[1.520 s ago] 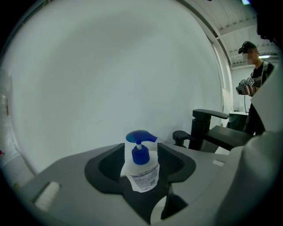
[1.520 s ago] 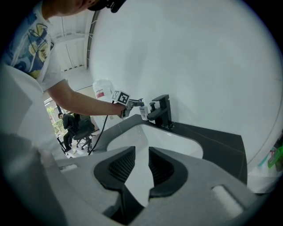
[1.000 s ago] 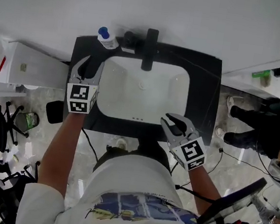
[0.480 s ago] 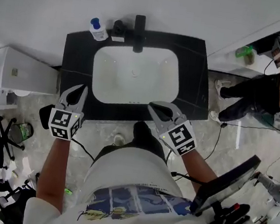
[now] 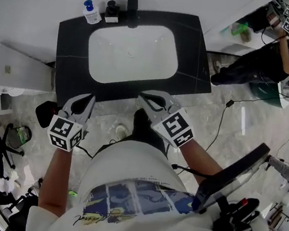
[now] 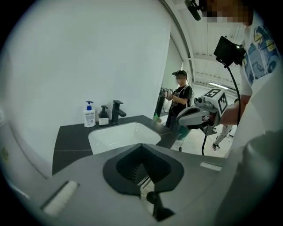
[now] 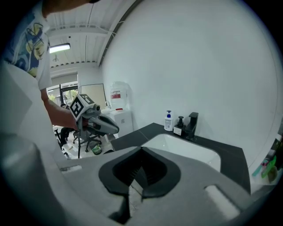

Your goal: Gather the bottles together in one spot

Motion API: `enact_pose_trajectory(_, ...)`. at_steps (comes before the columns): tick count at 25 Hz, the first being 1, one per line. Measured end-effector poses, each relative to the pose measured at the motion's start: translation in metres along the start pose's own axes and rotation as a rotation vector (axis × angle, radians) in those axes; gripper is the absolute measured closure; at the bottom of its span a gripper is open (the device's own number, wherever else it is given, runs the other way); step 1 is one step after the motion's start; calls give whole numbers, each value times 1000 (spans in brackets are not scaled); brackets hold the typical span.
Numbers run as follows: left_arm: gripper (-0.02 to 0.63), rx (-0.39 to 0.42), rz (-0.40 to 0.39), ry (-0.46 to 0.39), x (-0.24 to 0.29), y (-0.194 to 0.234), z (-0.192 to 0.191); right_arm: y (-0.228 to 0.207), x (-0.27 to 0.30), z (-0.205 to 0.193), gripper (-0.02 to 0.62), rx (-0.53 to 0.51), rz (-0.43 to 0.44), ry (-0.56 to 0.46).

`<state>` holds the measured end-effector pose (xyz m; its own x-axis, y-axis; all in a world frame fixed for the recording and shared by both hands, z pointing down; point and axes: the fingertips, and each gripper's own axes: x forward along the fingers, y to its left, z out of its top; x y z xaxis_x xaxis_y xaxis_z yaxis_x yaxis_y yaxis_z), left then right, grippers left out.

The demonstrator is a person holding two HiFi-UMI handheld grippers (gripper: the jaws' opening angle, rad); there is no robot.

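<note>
A white bottle with a blue pump (image 5: 89, 12) (image 6: 89, 115) (image 7: 168, 121) and a small black pump bottle (image 5: 112, 11) (image 6: 104, 117) (image 7: 179, 126) stand side by side at the back left of the black countertop (image 5: 68, 70), just left of the black faucet (image 5: 133, 3). My left gripper (image 5: 87, 99) (image 6: 141, 146) is shut and empty, held in front of the counter's near left edge. My right gripper (image 5: 148, 98) (image 7: 140, 149) is shut and empty at the counter's near edge, in front of the white sink (image 5: 131, 52). Both are far from the bottles.
A white appliance (image 5: 12, 74) stands left of the counter. A dark chair base (image 5: 4, 136) and clutter sit on the marble floor at lower left. Another person (image 5: 280, 45) stands at the upper right. Cables (image 5: 222, 122) trail across the floor on the right.
Both grippers have pulled back from the sink towards my body; the left one left the counter's back left area near the bottles. The counter now sits farther up in the head view.
</note>
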<state>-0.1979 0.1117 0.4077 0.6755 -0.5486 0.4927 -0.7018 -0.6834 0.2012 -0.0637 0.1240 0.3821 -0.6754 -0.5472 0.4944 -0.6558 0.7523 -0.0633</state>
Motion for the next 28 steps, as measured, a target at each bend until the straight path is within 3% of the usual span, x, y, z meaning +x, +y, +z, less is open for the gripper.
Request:
enact_pose_trajectory(18,604,-31,-162,-62,-56,-107,1,69,-54,-12,595,-31,-56,-44)
enact_pose_trajectory(28,604,36,-180,-32,-60,-122,-3,79,-66,-11,595,-28,-82,-70)
